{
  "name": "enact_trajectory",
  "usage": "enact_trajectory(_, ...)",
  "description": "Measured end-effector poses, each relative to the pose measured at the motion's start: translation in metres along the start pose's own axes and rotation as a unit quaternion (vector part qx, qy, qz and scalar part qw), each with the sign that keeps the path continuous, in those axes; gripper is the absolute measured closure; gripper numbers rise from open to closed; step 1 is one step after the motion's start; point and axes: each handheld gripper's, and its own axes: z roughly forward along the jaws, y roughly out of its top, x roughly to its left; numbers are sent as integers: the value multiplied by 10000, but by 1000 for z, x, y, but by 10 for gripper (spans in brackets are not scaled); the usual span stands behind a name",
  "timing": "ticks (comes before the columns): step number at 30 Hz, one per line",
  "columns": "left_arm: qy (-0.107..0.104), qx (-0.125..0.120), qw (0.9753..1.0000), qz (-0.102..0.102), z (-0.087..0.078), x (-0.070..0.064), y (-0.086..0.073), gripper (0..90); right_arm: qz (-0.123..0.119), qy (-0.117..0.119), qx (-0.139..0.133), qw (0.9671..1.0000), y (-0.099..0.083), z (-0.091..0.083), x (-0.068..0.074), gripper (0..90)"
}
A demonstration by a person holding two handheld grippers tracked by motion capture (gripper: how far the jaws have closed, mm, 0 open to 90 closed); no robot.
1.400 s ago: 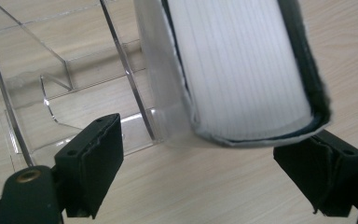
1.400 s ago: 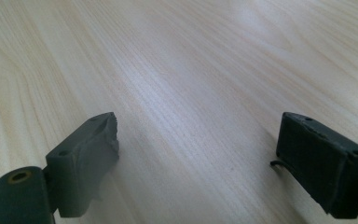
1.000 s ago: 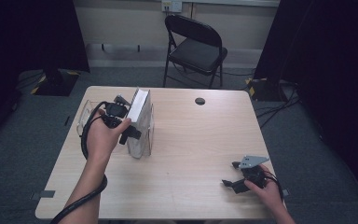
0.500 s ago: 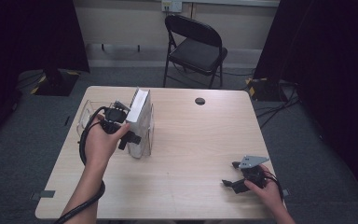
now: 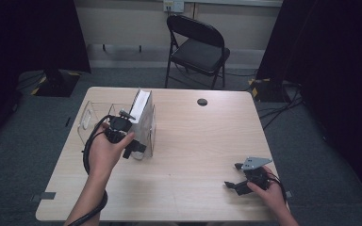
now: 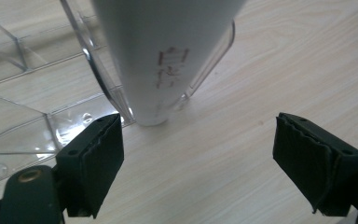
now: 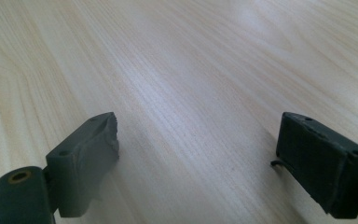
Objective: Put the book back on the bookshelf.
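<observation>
A tall white box-like thing [image 5: 143, 112] with reddish print [image 6: 170, 70] stands upright at the right end of a clear plastic holder [image 5: 90, 120] on the left half of the wooden table [image 5: 202, 141]. My left gripper [image 5: 133, 136] is held close against its near side, open. In the left gripper view the jaws [image 6: 214, 158] stand wide apart. The white thing's lower end and the holder's clear wall [image 6: 23, 107] lie just ahead of them, untouched. My right gripper [image 5: 232, 175] rests open near the table's front right corner, over bare wood [image 7: 209, 163].
A small black round disc [image 5: 201, 101] lies near the table's far edge. A black folding chair [image 5: 198, 47] stands beyond the table. Cables run over the floor at the right [image 5: 283, 108]. The left gripper's cable [image 5: 88, 150] loops beside the forearm.
The left hand and its gripper have shifted slightly toward the near end of the white thing. The right gripper has stayed where it was.
</observation>
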Motion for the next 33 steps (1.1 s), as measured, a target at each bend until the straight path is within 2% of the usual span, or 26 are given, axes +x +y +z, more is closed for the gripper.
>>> enact_trajectory(2,-14,-41,10000,-17,1,-1,-1,161,2,0,0,10000,0,0,0,120)
enact_trajectory(11,-66,68,9999,95,11,-6,-12,165,-7,10,0,10000,0,0,0,120)
enact_trajectory(13,-56,42,10000,53,13,-7,-14,165,-9,10,-1,10000,0,0,0,120)
enact_trajectory(25,-108,55,9996,269,20,-18,-18,163,-26,22,5,10000,0,0,0,120)
enact_trajectory(33,-231,18,9994,243,26,-21,-23,164,-22,23,7,10000,0,0,0,120)
